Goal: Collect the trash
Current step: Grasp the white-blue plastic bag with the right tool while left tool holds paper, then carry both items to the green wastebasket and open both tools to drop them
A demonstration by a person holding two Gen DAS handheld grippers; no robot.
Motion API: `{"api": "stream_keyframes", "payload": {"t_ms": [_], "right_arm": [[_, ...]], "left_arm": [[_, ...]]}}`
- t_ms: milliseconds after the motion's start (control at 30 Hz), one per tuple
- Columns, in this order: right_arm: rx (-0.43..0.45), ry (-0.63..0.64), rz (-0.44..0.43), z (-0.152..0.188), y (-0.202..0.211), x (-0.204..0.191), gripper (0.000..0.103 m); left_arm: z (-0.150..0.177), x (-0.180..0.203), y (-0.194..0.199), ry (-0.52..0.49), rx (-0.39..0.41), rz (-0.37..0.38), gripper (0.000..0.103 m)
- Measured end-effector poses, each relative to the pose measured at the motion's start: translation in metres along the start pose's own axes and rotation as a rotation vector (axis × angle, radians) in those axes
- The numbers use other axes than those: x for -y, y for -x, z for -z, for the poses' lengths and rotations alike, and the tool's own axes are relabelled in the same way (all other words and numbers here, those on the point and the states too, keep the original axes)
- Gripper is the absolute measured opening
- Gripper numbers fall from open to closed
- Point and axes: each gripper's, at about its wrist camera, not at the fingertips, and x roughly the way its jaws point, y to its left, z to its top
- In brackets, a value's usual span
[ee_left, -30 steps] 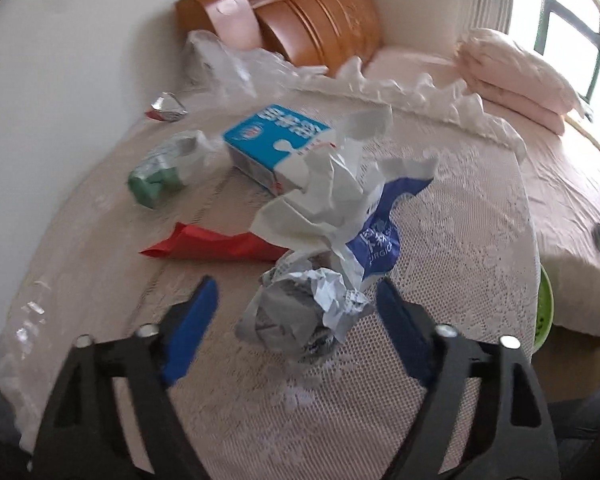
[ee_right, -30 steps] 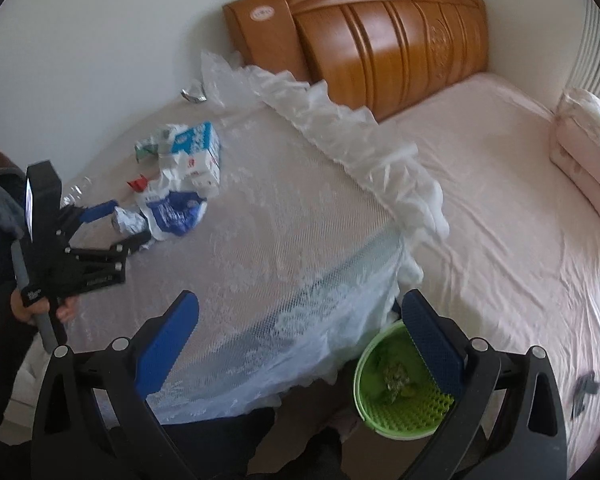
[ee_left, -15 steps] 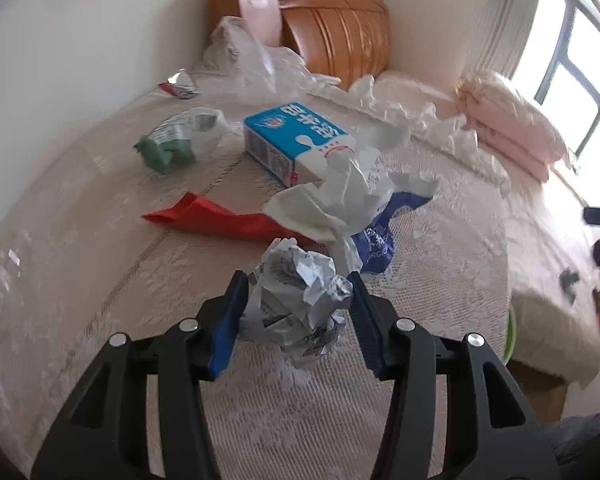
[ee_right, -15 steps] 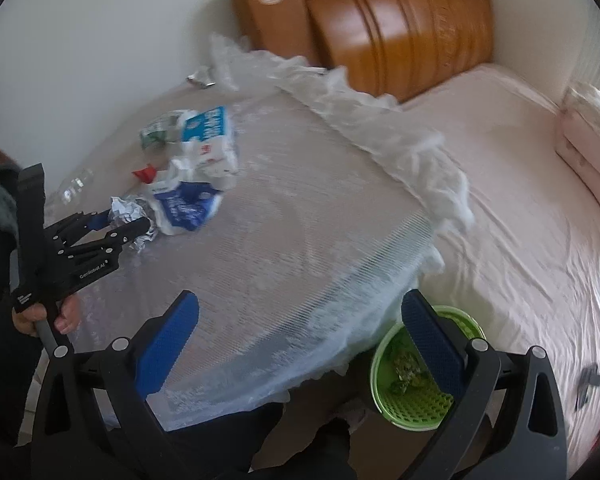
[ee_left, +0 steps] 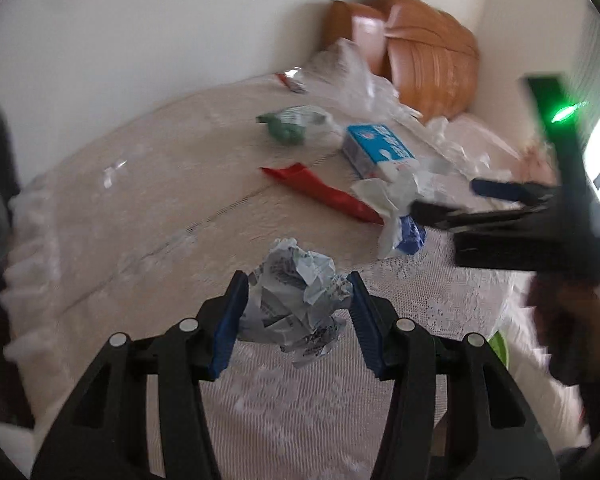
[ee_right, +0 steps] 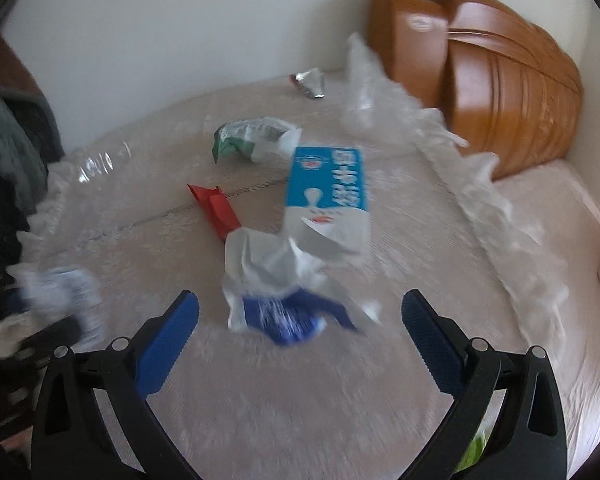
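Observation:
My left gripper (ee_left: 297, 280) is shut on a crumpled grey-white paper ball (ee_left: 292, 304), held just above the lace-covered table (ee_left: 140, 216). In the right wrist view that ball (ee_right: 60, 292) shows blurred at the left edge. My right gripper (ee_right: 300, 300) hangs open above a crumpled white and blue bag (ee_right: 268, 272) without touching it; it also enters the left wrist view (ee_left: 456, 200) from the right. On the table lie a blue and white carton (ee_right: 328, 192), a red wrapper (ee_right: 216, 208), a green and white bag (ee_right: 252, 140) and a silver wrapper (ee_right: 312, 82).
A green bin (ee_left: 500, 344) peeks out below the table's right edge. Crumpled clear plastic (ee_right: 364, 92) lies at the table's far side before a wooden headboard (ee_right: 500, 80). A pink bed (ee_right: 560, 208) lies to the right, and dark clothing (ee_right: 12, 152) hangs at the left.
My left gripper closed on the paper ball and lifted it off the cloth. My right gripper swung left from over the green bin to above the white and blue bag.

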Motion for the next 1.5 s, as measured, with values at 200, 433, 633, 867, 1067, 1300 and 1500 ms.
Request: {"api": "stream_keyframes", "payload": {"t_ms": [200,433,633,867,1067,1300,1500], "right_arm": [[-0.052,0.103,0.067,0.002,-0.044,-0.013,0.101],[-0.02,0.114,0.032,0.003,-0.04,-0.012,0.071],[-0.002,0.067,-0.059,0.009,-0.013,-0.005,0.069],[0.061,-0.026,-0.179,0.029,0.053,0.014,0.069],[0.069,-0.125,-0.124,0.061,0.093,0.055,0.07],[0.053,-0.307,0.004,0.125,0.122,0.127,0.07],[-0.059,-0.553,0.122,0.216,0.104,0.199,0.07]], "left_arm": [[0.002,-0.015,0.022,0.062,0.029,-0.054,0.05],[0.002,-0.03,0.025,0.104,0.029,-0.082,0.05],[-0.002,-0.021,0.026,0.065,0.033,-0.05,0.05],[-0.01,0.017,0.024,-0.011,0.03,0.038,0.05],[-0.015,0.07,0.018,-0.096,0.016,0.147,0.05],[-0.012,0.132,0.013,-0.215,-0.015,0.24,0.05],[-0.006,0.174,0.01,-0.274,-0.053,0.303,0.05]]}}
